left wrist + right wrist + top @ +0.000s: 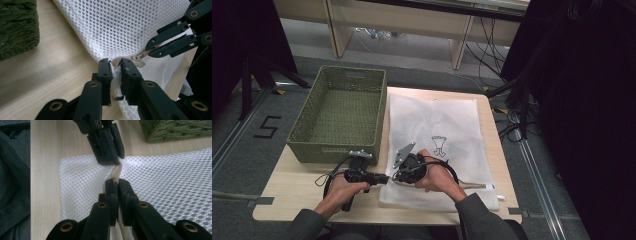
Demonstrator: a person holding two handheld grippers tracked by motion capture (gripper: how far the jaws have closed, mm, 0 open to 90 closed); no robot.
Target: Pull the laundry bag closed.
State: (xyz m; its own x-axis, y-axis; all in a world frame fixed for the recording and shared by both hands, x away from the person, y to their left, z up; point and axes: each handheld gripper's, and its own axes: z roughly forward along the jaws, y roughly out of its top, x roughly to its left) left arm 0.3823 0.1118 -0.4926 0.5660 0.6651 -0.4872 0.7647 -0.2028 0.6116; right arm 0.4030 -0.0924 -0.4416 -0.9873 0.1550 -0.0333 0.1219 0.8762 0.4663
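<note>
1. Flat on the table (pixel 287 192), the white mesh bag (pixel 437 125) covers the right half, running from the far edge almost to the near edge; its near left corner is gathered between the two grippers.
2. A beige zipper (pixel 117 171) runs along the bag's near side, and its metal pull (pixel 140 55) sits just beyond the left gripper's tips.
3. The left gripper (pixel 115 65) is clenched on the bag's corner, mesh and zipper end pinched between its jaws, at the near edge of the table left of centre.
4. The right gripper (pixel 117 183) is closed on the zipper; from the left gripper view its tips meet at the pull, though whether they grasp the pull itself or the tape beside it is hard to tell.
5. Both grippers nearly touch tip to tip, left (pixel 384 178) and right (pixel 396 176), each held in one of the person's hands.
6. A small funnel-like drawing (pixel 439 145) shows on the bag near its middle.
7. A green woven basket (pixel 307 135) stands on the far left part of the table, just beside the bag's left edge and just beyond the left gripper.
</note>
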